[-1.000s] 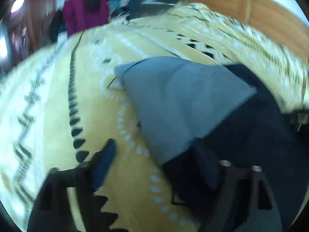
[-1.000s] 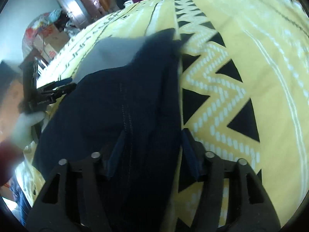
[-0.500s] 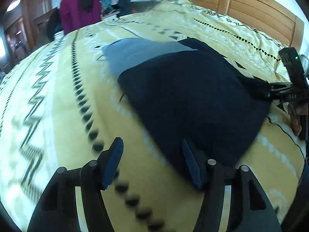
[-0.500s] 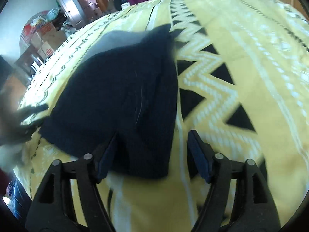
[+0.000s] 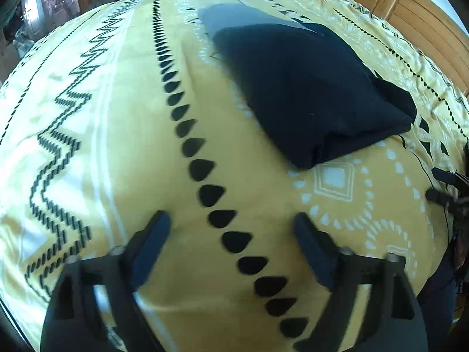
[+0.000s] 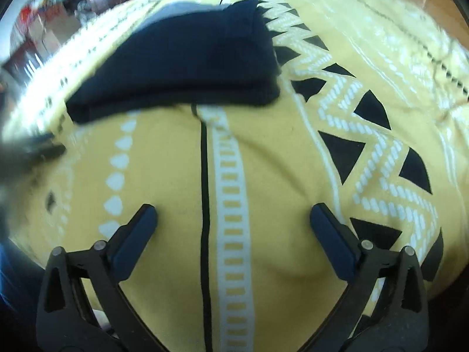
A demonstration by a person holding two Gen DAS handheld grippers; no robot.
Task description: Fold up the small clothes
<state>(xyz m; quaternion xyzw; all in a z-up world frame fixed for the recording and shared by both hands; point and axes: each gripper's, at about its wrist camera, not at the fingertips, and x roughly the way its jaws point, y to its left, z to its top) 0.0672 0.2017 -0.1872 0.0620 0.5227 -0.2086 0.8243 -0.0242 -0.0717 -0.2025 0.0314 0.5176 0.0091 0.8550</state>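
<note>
Lying folded on the bed's yellow patterned bedspread (image 5: pixel 263 193), the dark navy garment (image 5: pixel 307 88) forms a compact bundle, with a grey garment (image 5: pixel 234 14) showing from beneath its far end. Both grippers are apart from the clothing, over bare bedspread. The left gripper (image 5: pixel 231 243) has its jaws spread wide with nothing between them but the row of black teardrop marks printed on the cover. The right gripper (image 6: pixel 234 231) is likewise wide open and empty, its blue-padded fingers (image 6: pixel 331 240) framing a black line and a white ladder stripe. From the right wrist view the navy garment (image 6: pixel 187 67) sits ahead of the fingertips, its folded edge facing the camera. At the far right edge of the left wrist view, the dark tips of the other gripper (image 5: pixel 448 187) appear near the bedspread. A wooden headboard (image 5: pixel 410 8) runs behind the bed.
</note>
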